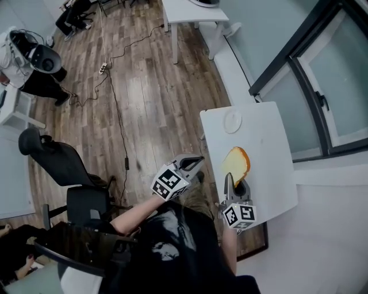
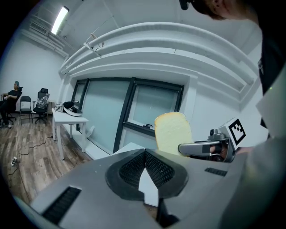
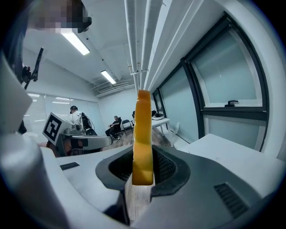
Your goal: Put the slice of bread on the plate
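At the table's near edge, the right gripper (image 3: pixel 143 172) pinches the slice of bread (image 1: pixel 236 165) by its lower end between its 2 jaws. The slice stands upright on edge, lifted above the white table (image 1: pixel 267 143). Just left of it, off the table's left edge and over the wooden floor (image 1: pixel 149 86), the left gripper (image 2: pixel 145 162) holds nothing, its 2 jaws pressed together. Farther along, near the table's far-left corner, the small white plate (image 1: pixel 232 122) lies flat, well apart from the bread. Beyond the table's far edge stands a 2nd white table (image 1: pixel 192 11), and a window (image 1: pixel 339 109) runs along the right side.
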